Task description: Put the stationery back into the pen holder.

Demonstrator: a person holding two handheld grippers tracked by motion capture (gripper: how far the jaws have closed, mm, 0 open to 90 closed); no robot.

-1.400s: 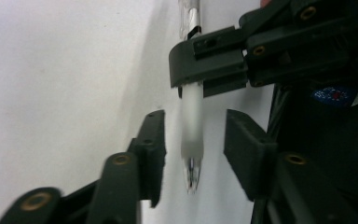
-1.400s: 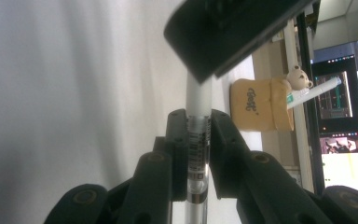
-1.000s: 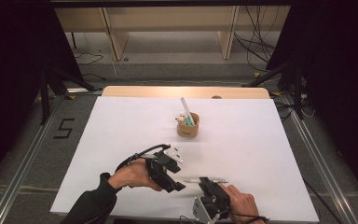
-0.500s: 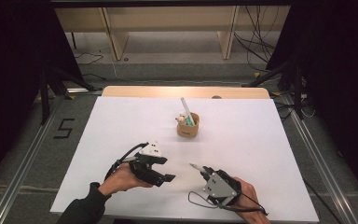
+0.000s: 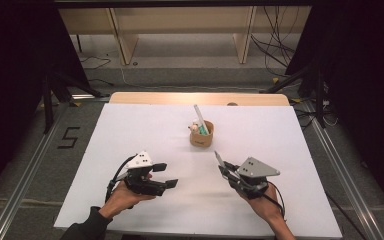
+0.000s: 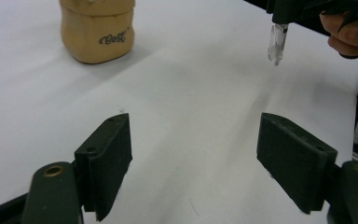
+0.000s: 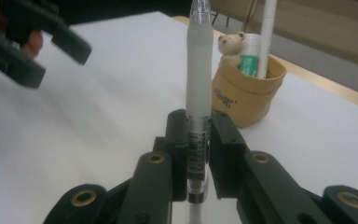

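Carrying the frosted clear plastic pen [image 7: 198,79] is your step now: your right gripper [image 5: 228,172] is clamped on its barrel above the white worktop [image 5: 290,150], tip pointing to eleven o'clock. Next, aim its long axis into the tan pouch-shaped holder [image 5: 201,136]. Your left gripper [image 5: 166,176] has just been opening, empty.
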